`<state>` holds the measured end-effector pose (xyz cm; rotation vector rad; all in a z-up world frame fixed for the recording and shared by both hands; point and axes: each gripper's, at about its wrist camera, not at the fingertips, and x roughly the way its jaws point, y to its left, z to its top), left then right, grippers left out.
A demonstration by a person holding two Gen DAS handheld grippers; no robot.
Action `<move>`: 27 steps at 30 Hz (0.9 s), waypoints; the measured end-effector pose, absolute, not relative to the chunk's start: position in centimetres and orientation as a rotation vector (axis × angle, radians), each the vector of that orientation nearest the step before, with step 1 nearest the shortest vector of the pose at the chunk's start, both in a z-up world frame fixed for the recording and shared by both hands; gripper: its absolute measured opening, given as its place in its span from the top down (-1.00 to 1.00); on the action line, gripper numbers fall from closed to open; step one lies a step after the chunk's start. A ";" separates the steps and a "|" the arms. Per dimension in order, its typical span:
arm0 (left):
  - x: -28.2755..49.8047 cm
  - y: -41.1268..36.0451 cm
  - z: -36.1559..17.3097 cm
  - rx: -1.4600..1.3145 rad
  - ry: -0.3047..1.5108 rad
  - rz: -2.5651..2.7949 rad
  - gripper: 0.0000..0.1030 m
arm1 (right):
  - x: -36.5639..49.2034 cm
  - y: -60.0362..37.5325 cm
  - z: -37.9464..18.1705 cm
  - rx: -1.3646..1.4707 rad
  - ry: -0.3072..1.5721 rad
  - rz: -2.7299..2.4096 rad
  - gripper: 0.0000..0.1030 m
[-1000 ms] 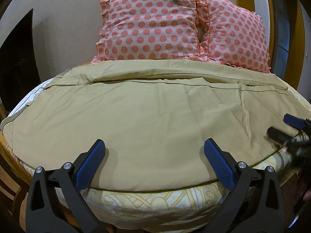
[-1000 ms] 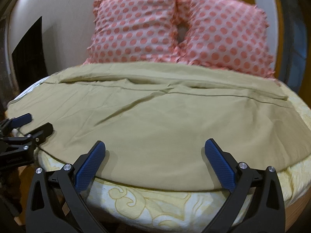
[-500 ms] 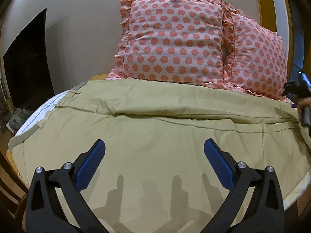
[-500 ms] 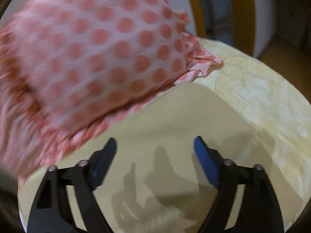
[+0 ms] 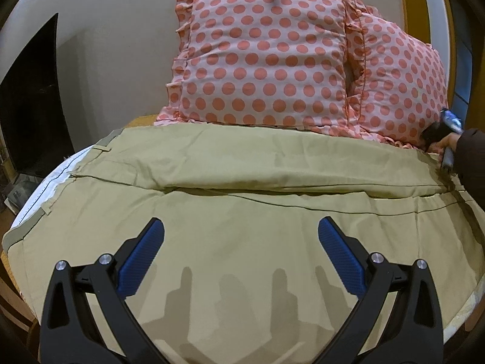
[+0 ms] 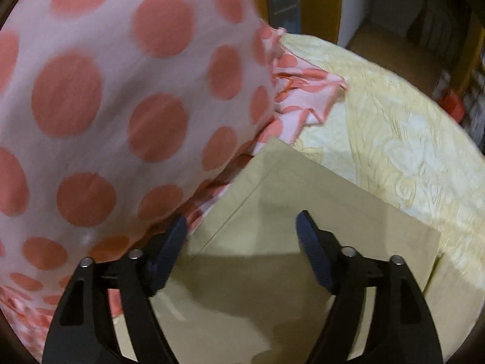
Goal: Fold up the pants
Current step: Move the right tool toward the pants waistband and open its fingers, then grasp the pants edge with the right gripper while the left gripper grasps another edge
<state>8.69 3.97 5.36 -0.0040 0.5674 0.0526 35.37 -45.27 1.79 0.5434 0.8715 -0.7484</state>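
Observation:
Khaki pants (image 5: 242, 212) lie spread flat across the bed, waistband at the left, one leg lying over the other. My left gripper (image 5: 241, 242) is open and empty, hovering over the near part of the pants. My right gripper (image 6: 242, 230) is open and empty over the far leg hem corner (image 6: 272, 163) of the pants (image 6: 272, 257), close beside a pillow. In the left wrist view the right gripper (image 5: 445, 139) shows at the far right edge, held by a hand.
Two pink pillows with coral dots (image 5: 266, 60) stand against the wall at the head of the bed; one fills the left of the right wrist view (image 6: 106, 106). A pale yellow patterned bedspread (image 6: 394, 136) lies under the pants. A dark screen (image 5: 27, 106) stands at left.
My right gripper moved from the near bed edge to the far right hem corner by the pillows. My left gripper moved forward over the pants.

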 end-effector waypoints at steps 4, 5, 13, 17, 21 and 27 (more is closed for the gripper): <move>8.7 4.2 5.3 -0.018 0.574 0.063 -0.96 | 35.8 -43.3 1.3 0.365 0.821 -0.742 -0.34; 8.7 4.3 5.3 -0.022 0.575 0.064 -0.96 | 35.4 -43.2 1.3 0.365 0.795 -0.651 0.02; 7.5 5.4 6.6 -0.075 0.537 0.057 -0.96 | 26.3 -45.8 1.1 0.615 0.596 -0.287 0.90; 6.8 6.2 7.4 -0.087 0.508 0.082 -0.96 | 15.5 -45.6 2.8 0.753 0.376 -0.072 0.91; 7.1 6.5 8.3 -0.100 0.494 0.092 -0.96 | 5.3 -44.3 1.5 0.837 0.324 -0.008 0.91; 9.1 7.0 9.8 -0.118 0.498 0.083 -0.96 | 3.9 -45.8 -4.1 1.091 0.464 -0.026 0.79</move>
